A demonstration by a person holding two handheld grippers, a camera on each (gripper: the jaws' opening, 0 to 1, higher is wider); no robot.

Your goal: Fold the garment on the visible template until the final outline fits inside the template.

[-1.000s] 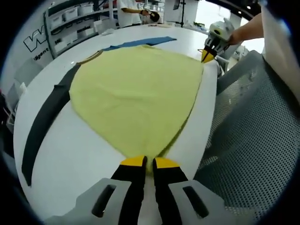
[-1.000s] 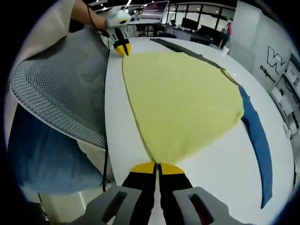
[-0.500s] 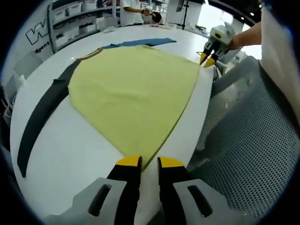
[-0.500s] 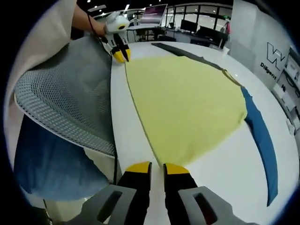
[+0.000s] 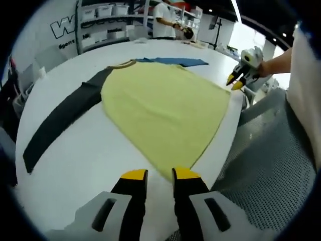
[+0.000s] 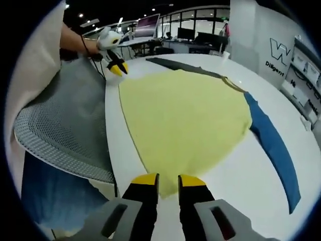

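A yellow garment [image 5: 165, 113] lies spread flat on a white table [image 5: 75, 165], its body a wide yellow panel with a black sleeve [image 5: 62, 118] stretching off one side and a blue sleeve [image 6: 273, 143] off the other. A tan collar band [image 5: 123, 64] shows at the far edge, between the two sleeves.

In the left gripper view, the left gripper [image 5: 159, 174] sits just short of the garment's near corner, its yellow-tipped jaws parted with a narrow gap and nothing between them. The right gripper [image 5: 235, 82] appears at the far corner of the same hem edge, held by a hand [image 5: 273, 63], jaws slightly apart and empty, hovering just off the cloth.

In the right gripper view, the right gripper's own tips stand parted just at the near hem corner, gripping nothing.

A grey mesh chair back [image 6: 65, 128] crowds the table edge beside the hem, with blue fabric [image 6: 50, 201] below it. Shelves with storage bins [image 5: 100, 22] line the far wall, where a person [image 5: 165, 20] stands. Desks with monitors [image 6: 150, 25] fill the background.
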